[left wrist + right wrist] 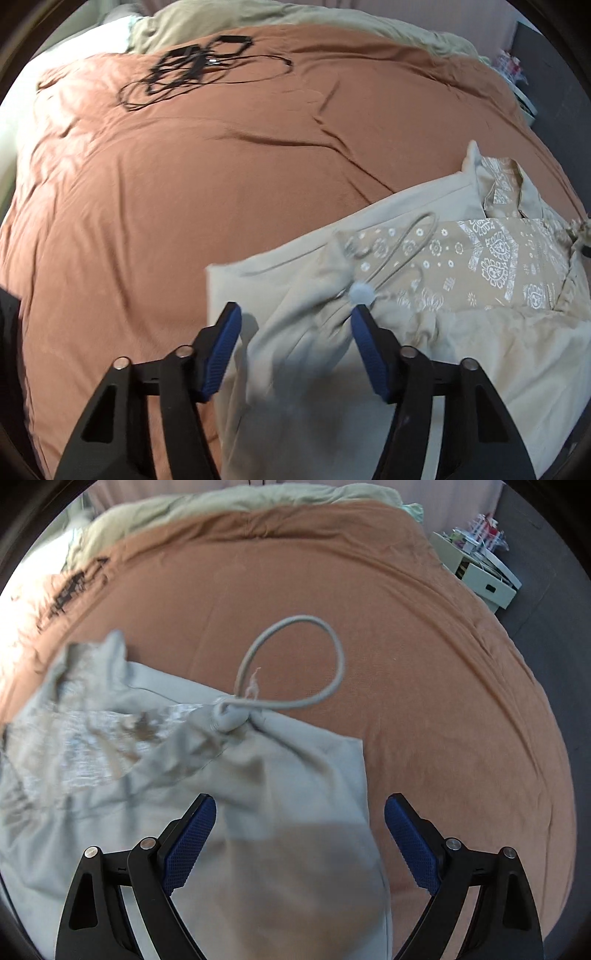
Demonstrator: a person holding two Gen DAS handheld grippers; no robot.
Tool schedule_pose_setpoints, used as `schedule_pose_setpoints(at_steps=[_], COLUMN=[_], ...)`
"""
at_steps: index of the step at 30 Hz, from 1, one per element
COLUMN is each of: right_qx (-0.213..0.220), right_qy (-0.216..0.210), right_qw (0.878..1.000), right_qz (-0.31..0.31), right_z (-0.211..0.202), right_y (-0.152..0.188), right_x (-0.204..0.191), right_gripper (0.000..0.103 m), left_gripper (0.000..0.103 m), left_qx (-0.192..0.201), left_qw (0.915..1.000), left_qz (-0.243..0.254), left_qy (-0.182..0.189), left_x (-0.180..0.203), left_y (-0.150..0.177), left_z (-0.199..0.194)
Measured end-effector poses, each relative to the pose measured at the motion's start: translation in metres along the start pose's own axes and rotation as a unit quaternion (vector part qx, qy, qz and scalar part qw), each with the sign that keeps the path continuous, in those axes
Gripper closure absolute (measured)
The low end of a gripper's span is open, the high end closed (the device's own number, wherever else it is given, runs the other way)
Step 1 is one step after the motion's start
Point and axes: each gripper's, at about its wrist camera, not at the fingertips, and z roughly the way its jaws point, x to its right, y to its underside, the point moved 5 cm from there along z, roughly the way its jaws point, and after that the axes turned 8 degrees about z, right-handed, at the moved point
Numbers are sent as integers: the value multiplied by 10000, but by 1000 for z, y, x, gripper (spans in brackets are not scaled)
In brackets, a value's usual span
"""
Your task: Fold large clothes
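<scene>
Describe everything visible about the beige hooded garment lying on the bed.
The garment is a large beige hoodie of soft, thick-looking cloth, lying partly folded and rumpled on the rust-orange bedspread. Its hood lining is tan with a white paisley print. A pale drawstring loops out from the bunched hood edge onto the bedspread. The left gripper and right gripper hover open over the cloth, gripping nothing. The right wrist view is blurred, so finer seams are unclear.

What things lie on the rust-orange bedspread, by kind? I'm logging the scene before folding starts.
Beige hooded garment with paisley-print lining: 1
Tangle of black cables: 1
Open hand-held grippers above the garment: 2 (left, right)
Total: 4
</scene>
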Motion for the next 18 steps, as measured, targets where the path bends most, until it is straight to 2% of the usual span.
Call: schedule_pose_setpoints(at_steps=[1,3,4,5,6,7,8,11,18], right_qx=[-38,-127,-98,52,126,196,291,568,1178], right_qy=[2,-73,-43,-9,-33,-72,-114,-271,-647], right_qw=[10000,9999,9999,10000,9999,9998,9995,9980,9893], right_qz=[-46,-31,-21,-46,-66,-58,2,62,565], right_z=[6,13,14,12,11,8,4,-10,-46], right_y=[-2,-4,-6,-8,-8,-10,-12,-16,-31], right_x=[-2,-4,-4,-4,-4,-3,-1,0,1], right_gripper=[15,38,42,54,72,81,88,95,96], left_gripper=[45,60,65,76,82,86,94,98,98], left_qx=[-19,-48,-69,-66,-39,2,50,446,1273], left_qw=[10000,9997,9994,9992,9991,9990,9991,9986,9916], left_qz=[70,234,286,317,328,348,367,263,-150], left_qy=[-10,87,155,240,282,266,205,62,-155], left_x=[2,9,12,15,17,18,18,12,-9], left_y=[-3,-8,-9,-9,-10,-11,-12,-14,-25], left_z=[4,12,14,15,15,15,14,-2,-49])
